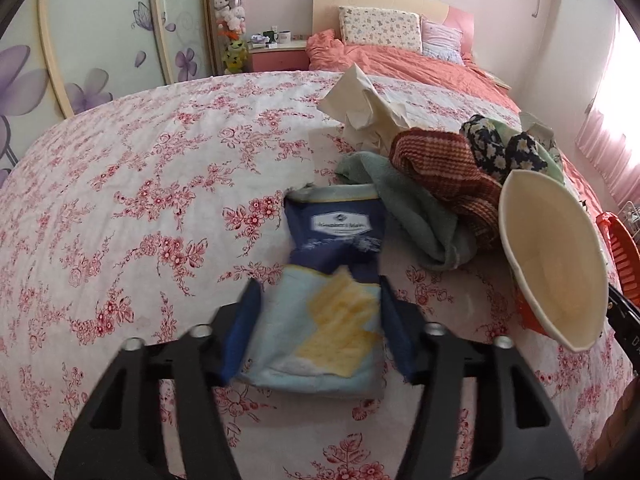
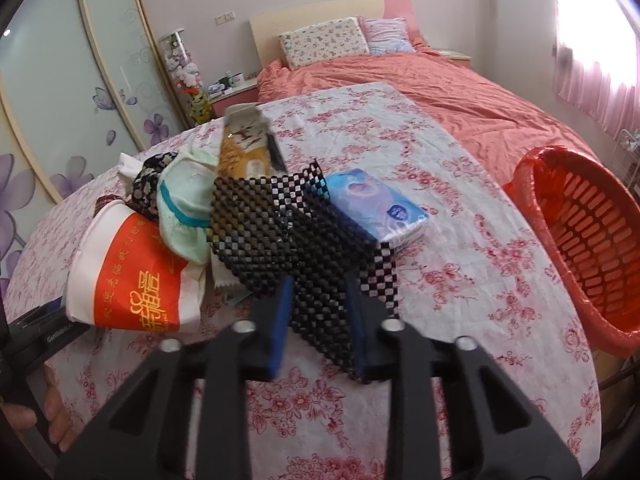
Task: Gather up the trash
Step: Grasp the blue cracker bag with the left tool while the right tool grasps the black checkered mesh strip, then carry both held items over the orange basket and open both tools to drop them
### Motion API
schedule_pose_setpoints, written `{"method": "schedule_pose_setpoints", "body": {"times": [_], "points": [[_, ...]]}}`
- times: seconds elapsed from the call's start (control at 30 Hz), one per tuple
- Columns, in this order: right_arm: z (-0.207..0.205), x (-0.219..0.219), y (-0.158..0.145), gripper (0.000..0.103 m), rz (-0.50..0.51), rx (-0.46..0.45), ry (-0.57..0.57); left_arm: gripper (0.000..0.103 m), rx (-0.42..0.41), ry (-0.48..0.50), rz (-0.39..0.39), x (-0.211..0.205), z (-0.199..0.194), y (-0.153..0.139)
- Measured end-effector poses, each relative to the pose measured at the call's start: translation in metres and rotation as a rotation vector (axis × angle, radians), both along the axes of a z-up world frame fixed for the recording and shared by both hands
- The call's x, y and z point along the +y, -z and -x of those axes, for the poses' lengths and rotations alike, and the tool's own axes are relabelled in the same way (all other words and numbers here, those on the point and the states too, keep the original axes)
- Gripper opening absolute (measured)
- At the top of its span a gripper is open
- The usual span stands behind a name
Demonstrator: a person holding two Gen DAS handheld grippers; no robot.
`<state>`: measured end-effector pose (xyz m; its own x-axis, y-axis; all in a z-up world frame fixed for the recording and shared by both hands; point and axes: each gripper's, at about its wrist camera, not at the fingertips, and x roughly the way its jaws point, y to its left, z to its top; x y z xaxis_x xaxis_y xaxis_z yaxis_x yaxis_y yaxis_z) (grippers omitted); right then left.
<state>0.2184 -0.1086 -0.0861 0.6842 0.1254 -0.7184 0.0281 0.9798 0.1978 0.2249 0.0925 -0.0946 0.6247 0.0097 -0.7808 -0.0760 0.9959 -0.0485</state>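
each gripper is matte black plastic: the left gripper (image 1: 320, 320) and right gripper (image 2: 318, 320) share the same build. two broad angular arms fan out from the camera, each pierced by a triangular cut-out. round silver screws sit at the arm joints. the fingers (image 1: 244, 332) carry flat blue pads on their inner faces. a bare hand (image 2: 48, 420) shows at the right view's lower left edge.

I get soft daylight from the blown-out pink curtains (image 2: 592, 40) at right, heavy fisheye bending with dark corners, and blurred near gripper fingers (image 1: 244, 332).
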Motion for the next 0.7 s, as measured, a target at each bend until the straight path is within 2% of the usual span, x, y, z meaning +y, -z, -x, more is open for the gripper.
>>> {"method": "schedule_pose_setpoints", "body": {"times": [0.2, 0.4, 0.7], "points": [[0.005, -0.003, -0.009, 0.011, -0.042, -0.033, -0.025, 0.049, -0.016, 0.002, 0.016, 0.006, 0.000, -0.003], [0.010, -0.002, -0.023, 0.009, -0.055, -0.073, -0.049, 0.046, -0.048, 0.002, 0.011, 0.010, 0.001, -0.012], [0.024, -0.003, -0.055, 0.008, -0.063, -0.155, -0.050, 0.046, -0.122, 0.002, 0.012, 0.011, 0.012, -0.044]]}}
